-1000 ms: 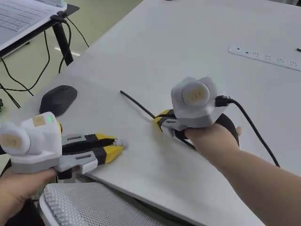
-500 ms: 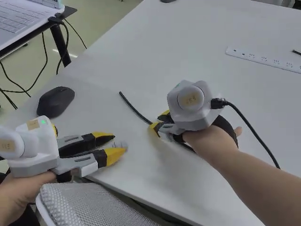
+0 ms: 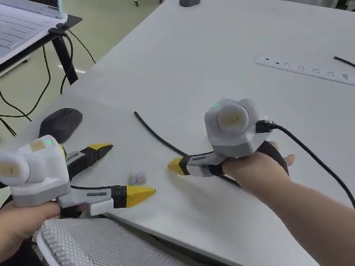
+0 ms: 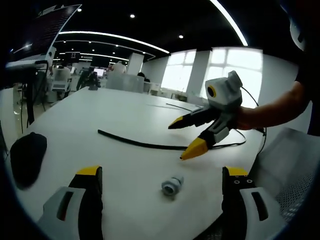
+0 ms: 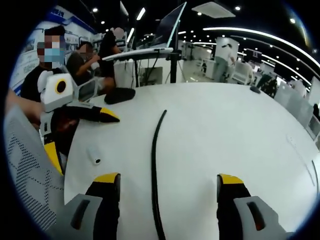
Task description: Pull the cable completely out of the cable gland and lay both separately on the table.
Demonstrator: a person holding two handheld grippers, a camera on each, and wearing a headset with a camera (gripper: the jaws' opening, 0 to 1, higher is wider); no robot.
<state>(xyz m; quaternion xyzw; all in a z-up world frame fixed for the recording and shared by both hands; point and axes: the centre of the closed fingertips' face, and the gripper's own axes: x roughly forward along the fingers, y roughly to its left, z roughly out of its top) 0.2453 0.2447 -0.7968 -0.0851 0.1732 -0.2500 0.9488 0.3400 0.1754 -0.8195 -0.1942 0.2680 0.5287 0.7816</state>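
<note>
A small grey cable gland (image 3: 136,178) lies on the white table (image 3: 183,66), free of the cable. My left gripper (image 3: 122,170) stands wide open around it, and the gland (image 4: 172,186) rests between the jaws without touching them. The black cable (image 3: 158,134) lies flat on the table, separate from the gland. My right gripper (image 3: 183,163) is open over the cable's near part. In the right gripper view the cable (image 5: 156,150) runs up between the spread jaws (image 5: 168,180). The gland (image 5: 93,156) lies to its left, by the left gripper (image 5: 82,137).
A black computer mouse (image 3: 61,123) sits near the table's left edge. A white power strip (image 3: 302,69) lies at the far right. A laptop (image 3: 22,22) stands on a side stand beyond the edge. A mesh chair (image 3: 83,244) is below the front edge.
My left gripper has opened wide and let the gland go onto the table. The right gripper has shifted slightly toward the front edge along the cable.
</note>
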